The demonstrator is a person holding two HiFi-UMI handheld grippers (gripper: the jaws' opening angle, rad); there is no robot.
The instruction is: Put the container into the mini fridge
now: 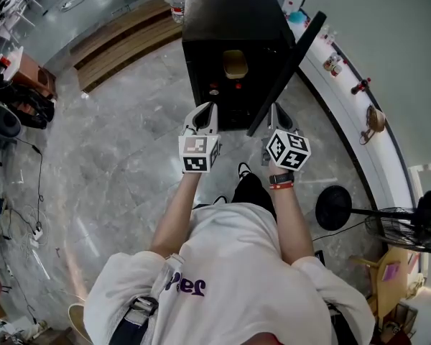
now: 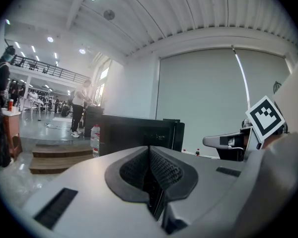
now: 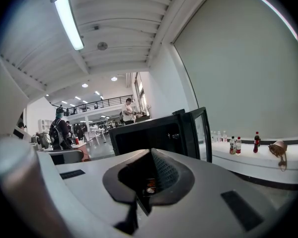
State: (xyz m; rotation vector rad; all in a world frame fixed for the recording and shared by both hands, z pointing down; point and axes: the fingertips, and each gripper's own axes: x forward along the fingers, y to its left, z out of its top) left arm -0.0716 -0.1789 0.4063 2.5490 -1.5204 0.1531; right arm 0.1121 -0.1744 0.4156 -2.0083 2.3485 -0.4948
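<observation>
Only the head view shows the container (image 1: 235, 63), upper centre, inside the open mini fridge (image 1: 230, 16). Each gripper view shows what it cannot: left gripper (image 2: 149, 148) and right gripper (image 3: 151, 152) both closed tight, nothing between.

Head view: we look from above person's head, steeply down. Left gripper (image 1: 203, 112) and right gripper (image 1: 276, 113) sit at centre, mini fridge (image 1: 233, 56) beyond them near top.

Left gripper view: camera sits close behind its own 2 jaws, faces about level. Fridge just ahead, right gripper's marker cube (image 2: 264, 117) at right edge.

Right gripper view: same mount, similar heading. We see fridge door (image 3: 202, 133) right of centre.

All 3 views share fridge. Head and right gripper views also share bottle ledge (image 3: 248, 155).
</observation>
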